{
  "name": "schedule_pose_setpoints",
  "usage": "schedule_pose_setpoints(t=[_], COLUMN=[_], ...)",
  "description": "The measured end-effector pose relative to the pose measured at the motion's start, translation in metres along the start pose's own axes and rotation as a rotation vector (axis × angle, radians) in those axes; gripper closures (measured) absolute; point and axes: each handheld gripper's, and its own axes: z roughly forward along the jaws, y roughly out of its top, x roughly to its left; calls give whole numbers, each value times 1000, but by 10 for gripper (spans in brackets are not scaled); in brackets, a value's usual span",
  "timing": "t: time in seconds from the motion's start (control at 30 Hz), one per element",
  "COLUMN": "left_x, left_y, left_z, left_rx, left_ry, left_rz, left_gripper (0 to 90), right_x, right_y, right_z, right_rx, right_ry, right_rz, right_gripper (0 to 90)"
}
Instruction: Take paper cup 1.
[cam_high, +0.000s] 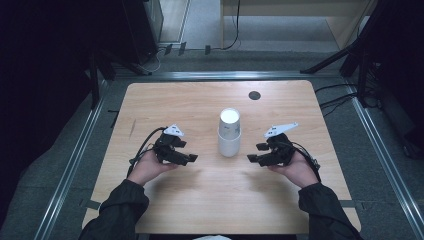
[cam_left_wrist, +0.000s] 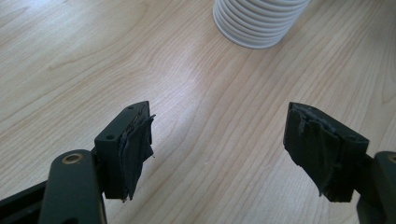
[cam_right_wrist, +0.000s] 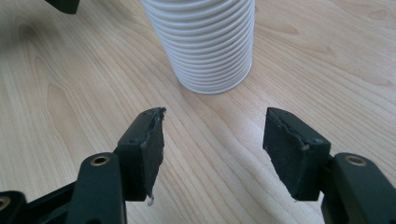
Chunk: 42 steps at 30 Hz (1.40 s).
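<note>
A stack of white paper cups stands upside down in the middle of the wooden table; its ribbed rims show in the left gripper view and the right gripper view. My left gripper rests in a hand left of the stack and points toward it, jaws apart with only bare wood between them. My right gripper mirrors it on the right side, open and holding nothing. Neither gripper touches the cups.
A dark round hole sits near the table's far edge. Metal rails frame the table on the floor. Cables run along the right, and dark stands and a wooden cabinet stand beyond.
</note>
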Motion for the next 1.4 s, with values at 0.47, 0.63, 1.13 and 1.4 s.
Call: schedule_pose_setpoints(t=[0.47, 0.63, 1.13, 1.4], left_x=[0, 0, -4, -6], left_y=[0, -1, 2, 2], left_z=[-4, -5, -7, -7], left_rx=[2, 1, -4, -2], left_ry=[-16, -21, -43, -49], left_rz=[21, 28, 44, 49], left_gripper=[238, 237, 236, 231], right_x=[0, 2, -6, -8], right_y=[4, 12, 55, 80], right_z=[-5, -10, -26, -28], right_rx=[-16, -2, 73, 124], right_ry=[3, 1, 56, 89], right_rz=[-44, -88, -168, -235], right_gripper=[378, 361, 336, 321])
